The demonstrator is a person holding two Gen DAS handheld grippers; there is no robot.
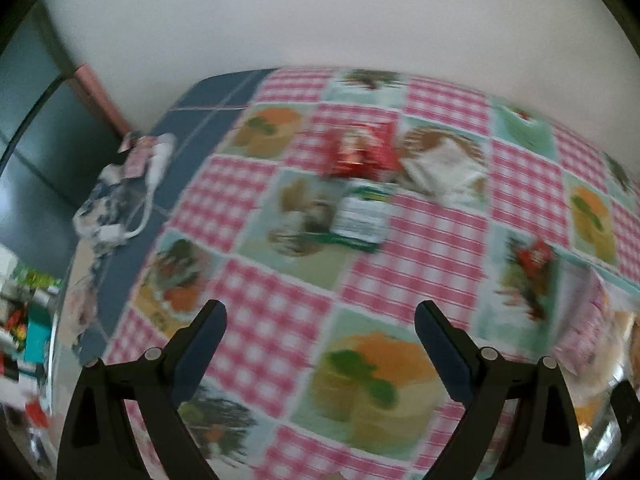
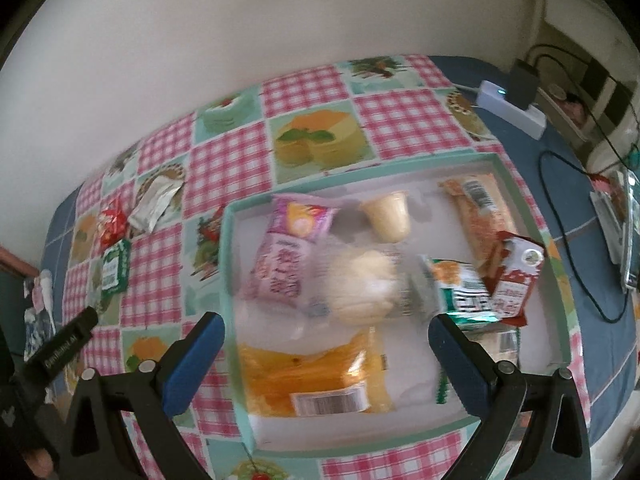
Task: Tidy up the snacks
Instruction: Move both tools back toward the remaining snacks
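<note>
Three loose snacks lie on the checked tablecloth: a red packet (image 1: 362,152), a white packet (image 1: 444,164) and a green-and-white packet (image 1: 362,216). They also show at the left of the right wrist view: the red packet (image 2: 113,220), the white packet (image 2: 157,200), the green packet (image 2: 114,266). My left gripper (image 1: 320,316) is open and empty, above the cloth short of them. My right gripper (image 2: 326,330) is open and empty above a mint-rimmed tray (image 2: 229,240) holding several snacks, among them a pink bag (image 2: 280,264), an orange bag (image 2: 312,372) and a pudding cup (image 2: 390,216).
A small red wrapper (image 1: 534,258) lies on the cloth to the right. A white power strip (image 2: 512,108) with a black plug and cables sits at the table's far right. A cloth and a white cable (image 1: 152,184) lie at the left edge. A wall stands behind the table.
</note>
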